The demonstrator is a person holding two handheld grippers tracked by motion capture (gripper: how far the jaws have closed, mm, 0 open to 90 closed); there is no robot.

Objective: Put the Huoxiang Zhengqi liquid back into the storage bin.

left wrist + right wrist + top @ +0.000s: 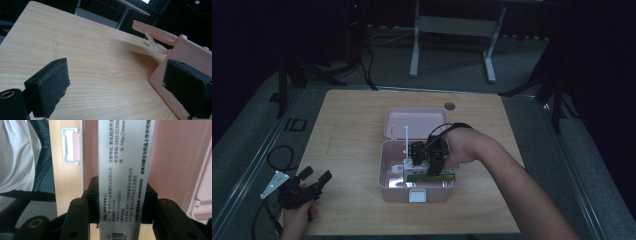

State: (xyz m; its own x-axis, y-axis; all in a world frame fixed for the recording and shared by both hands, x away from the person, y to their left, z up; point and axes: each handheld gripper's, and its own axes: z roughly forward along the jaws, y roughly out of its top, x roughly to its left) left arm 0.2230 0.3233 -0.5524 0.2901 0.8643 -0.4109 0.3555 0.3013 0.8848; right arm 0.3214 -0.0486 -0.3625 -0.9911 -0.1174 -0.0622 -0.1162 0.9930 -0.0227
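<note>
White medicine carton (pixel 123 170) with printed text and a barcode sits clamped between the right tongs (pixel 120 202), jaws pressed on both long sides. In the high view the right tongs (pixel 432 157) hold the carton (pixel 432 175) down inside the open pink box (pixel 388 175), near its front wall; green edge visible on the carton. Box lid (pixel 412 122) lies flat behind, white latch (pixel 417 195) at the front. Box sits mid-surface (pixel 352 130). Left tongs (pixel 314 181) rest at the near left corner of the surface, well apart from the box, jaws spread wide, nothing between them (pixel 115 85); box wall (pixel 185 52) beside one jaw.
</note>
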